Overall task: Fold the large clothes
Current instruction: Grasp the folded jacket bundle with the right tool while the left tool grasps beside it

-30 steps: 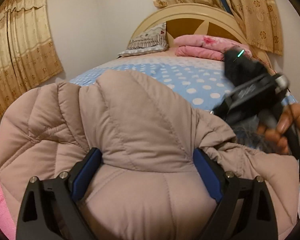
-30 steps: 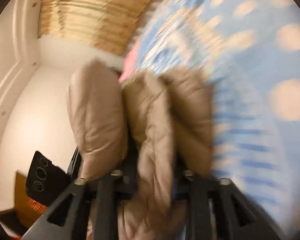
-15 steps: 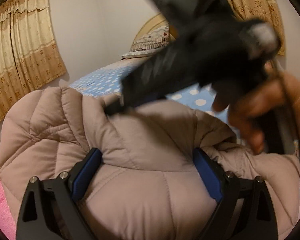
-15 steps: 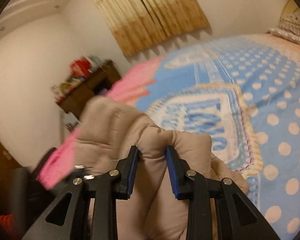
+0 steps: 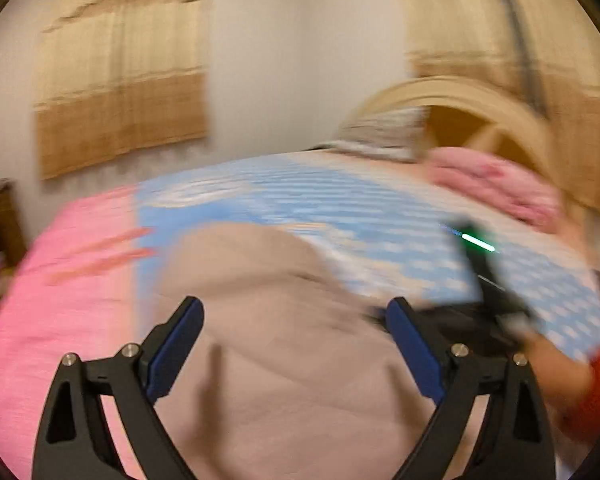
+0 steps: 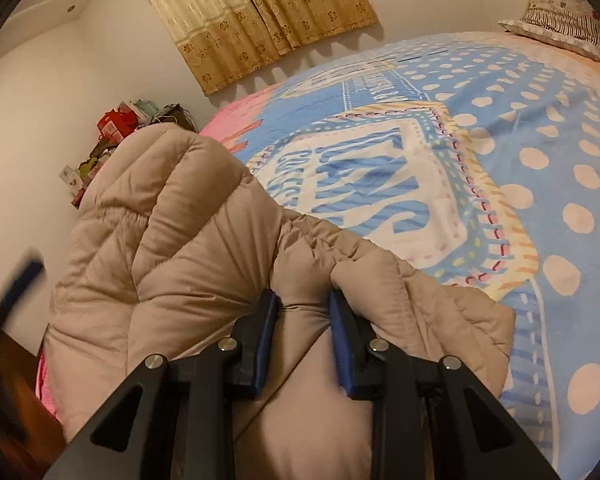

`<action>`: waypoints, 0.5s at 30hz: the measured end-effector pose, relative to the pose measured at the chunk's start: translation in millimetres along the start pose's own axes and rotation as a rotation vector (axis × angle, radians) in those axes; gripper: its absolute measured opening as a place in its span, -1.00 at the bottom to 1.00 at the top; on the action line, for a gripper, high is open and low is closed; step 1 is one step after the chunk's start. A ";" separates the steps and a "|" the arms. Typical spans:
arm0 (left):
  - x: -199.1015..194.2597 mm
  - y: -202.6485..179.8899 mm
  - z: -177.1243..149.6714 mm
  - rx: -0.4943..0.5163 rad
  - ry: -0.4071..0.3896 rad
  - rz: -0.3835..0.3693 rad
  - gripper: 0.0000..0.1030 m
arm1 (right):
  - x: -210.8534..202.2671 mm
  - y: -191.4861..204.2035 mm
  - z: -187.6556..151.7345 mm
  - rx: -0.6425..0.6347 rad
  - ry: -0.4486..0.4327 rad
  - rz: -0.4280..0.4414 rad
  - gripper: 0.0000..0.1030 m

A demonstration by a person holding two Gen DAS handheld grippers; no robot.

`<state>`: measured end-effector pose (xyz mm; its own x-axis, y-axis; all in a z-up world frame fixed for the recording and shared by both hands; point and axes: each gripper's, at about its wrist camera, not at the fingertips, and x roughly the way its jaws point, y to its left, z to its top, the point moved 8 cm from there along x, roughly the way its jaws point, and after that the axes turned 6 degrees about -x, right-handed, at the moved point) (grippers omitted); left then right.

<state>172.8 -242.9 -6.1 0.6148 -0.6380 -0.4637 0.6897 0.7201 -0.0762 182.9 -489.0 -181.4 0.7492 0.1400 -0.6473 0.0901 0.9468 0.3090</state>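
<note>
Right wrist view shows the right gripper [image 6: 302, 332] pinching a fold of the puffy beige jacket [image 6: 188, 240] at the bed's [image 6: 540, 128] near edge; soft, bulky, probably slippery, so grip quilted seams.

Plain pale walls [image 6: 40, 128] carry tan patterned curtains [image 6: 260, 12]. A bed [image 6: 540, 160] with an arched wooden headboard [image 5: 460, 96] fills the room. A cluttered dark cabinet [image 6: 100, 156] stands beside it.

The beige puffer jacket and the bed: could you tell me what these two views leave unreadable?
- Left wrist view: motion blur smears the jacket; whether the left gripper touches it is unclear.
- Right wrist view: the right gripper pinches a fold, hiding it.
- The shelf clutter is too small to identify.
</note>
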 end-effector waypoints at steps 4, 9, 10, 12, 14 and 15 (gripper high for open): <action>68.4 52.1 2.6 -0.115 0.173 0.221 0.89 | -2.6 5.4 -1.0 -0.051 -0.010 -0.068 -0.47; 95.6 64.4 -37.4 -0.175 0.221 0.291 1.00 | -4.2 4.0 -2.0 -0.039 -0.019 -0.062 -0.47; 96.7 65.0 -42.1 -0.171 0.222 0.307 1.00 | -4.5 3.5 -2.2 -0.035 -0.021 -0.055 -0.47; 98.5 64.7 -45.5 -0.161 0.226 0.320 1.00 | -5.4 4.7 -2.9 -0.036 -0.021 -0.056 -0.47; 102.4 62.4 -47.7 -0.157 0.235 0.320 1.00 | -6.2 5.6 -4.0 -0.038 -0.025 -0.058 -0.47; 103.5 60.3 -49.3 -0.153 0.234 0.324 1.00 | -5.8 5.2 -4.6 -0.034 -0.032 -0.057 -0.47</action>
<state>259.2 -252.0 -102.2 0.6748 -0.3052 -0.6719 0.3992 0.9167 -0.0155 176.1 -483.5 -179.3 0.7644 0.0768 -0.6401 0.1109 0.9624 0.2479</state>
